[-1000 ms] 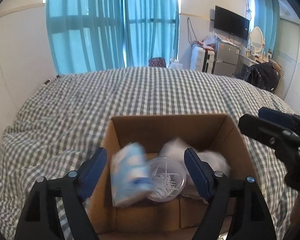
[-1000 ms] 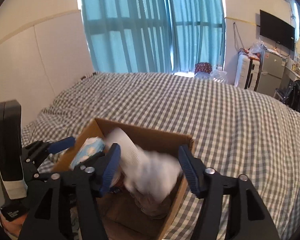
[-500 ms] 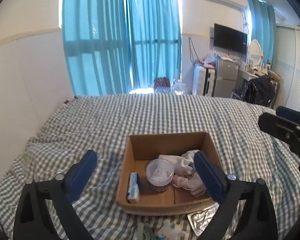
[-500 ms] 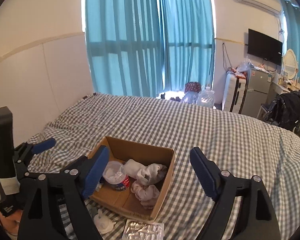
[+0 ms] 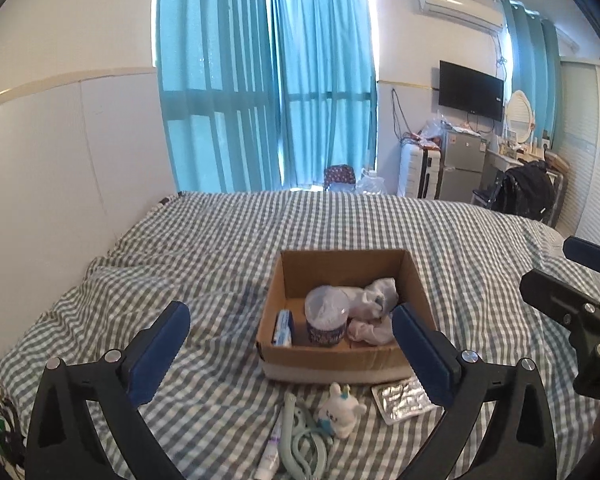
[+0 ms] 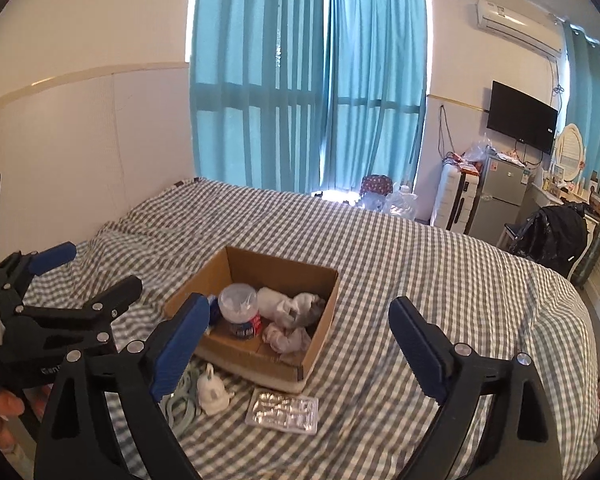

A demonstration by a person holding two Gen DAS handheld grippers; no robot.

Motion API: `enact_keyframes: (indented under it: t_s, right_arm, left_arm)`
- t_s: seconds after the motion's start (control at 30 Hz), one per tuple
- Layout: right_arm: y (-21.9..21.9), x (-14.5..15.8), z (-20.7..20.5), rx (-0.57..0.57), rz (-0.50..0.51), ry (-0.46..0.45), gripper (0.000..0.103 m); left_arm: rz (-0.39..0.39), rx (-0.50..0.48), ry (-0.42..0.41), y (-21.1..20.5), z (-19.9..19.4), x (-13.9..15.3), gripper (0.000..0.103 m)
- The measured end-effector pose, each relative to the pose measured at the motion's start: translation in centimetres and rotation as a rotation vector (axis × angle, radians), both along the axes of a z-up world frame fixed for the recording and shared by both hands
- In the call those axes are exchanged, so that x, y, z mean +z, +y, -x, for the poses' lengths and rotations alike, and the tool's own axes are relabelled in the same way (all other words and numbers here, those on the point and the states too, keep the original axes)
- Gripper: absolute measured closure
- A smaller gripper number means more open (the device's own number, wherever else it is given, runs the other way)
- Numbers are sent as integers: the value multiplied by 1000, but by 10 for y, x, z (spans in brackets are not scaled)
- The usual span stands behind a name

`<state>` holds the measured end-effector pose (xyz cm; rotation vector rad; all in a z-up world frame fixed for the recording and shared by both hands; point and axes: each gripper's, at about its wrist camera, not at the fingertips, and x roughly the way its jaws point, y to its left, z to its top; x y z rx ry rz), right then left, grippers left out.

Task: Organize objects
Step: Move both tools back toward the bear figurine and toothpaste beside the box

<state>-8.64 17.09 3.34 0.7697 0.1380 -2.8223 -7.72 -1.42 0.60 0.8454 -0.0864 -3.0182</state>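
An open cardboard box [image 5: 332,364] [image 6: 318,332] sits on the checked bed. It holds a round clear-lidded tub [image 5: 326,318] [image 6: 239,312], a small blue-and-white pack [image 5: 283,327] and crumpled white and pink cloths [image 5: 374,312] [image 6: 290,316]. In front of the box lie a silver blister pack [image 5: 405,399] [image 6: 284,410], a white plush toy [image 5: 340,410] [image 6: 212,392], a pale green cable [image 5: 304,436] [image 6: 182,400] and a small tube [image 5: 271,456]. My left gripper [image 5: 290,356] and right gripper [image 6: 298,348] are both open, empty, held above and short of the box.
The checked bedspread [image 5: 220,248] spreads around the box. A wall runs along the bed's left side [image 5: 60,168]. Blue curtains [image 5: 260,92], a suitcase, small fridge [image 6: 500,200], TV and a chair with a black bag [image 6: 548,232] stand beyond the bed.
Both grippers have pulled back and up from the box. The pack and cloths they dropped lie in the box. The loose items in front of the box have come into view.
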Motion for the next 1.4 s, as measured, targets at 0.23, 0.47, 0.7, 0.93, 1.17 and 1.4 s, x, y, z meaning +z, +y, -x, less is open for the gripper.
enact_keyframes:
  t_s: [0.23, 0.47, 0.7, 0.93, 1.17, 1.4]
  right_arm:
    - [7, -33, -17, -9, -3, -23, 8]
    - [14, -76, -12, -8, 18, -68, 3]
    - [17, -120, 0, -22, 6, -134, 3]
    - [21, -151, 18, -26, 11, -193, 3]
    - [22, -177, 33, -22, 9, -235, 3]
    - [23, -197, 44, -20, 23, -274, 3]
  left_arm:
    - [-16, 46, -24, -5, -12, -32, 0]
    - [-3, 86, -71, -9, -16, -77, 0]
    - [-12, 105, -140, -9, -7, -119, 0]
    - [-9, 125, -207, -10, 4, -154, 0]
    - [27, 127, -250, -7, 14, -177, 0]
    - [-1, 104, -315, -7, 24, -195, 0]
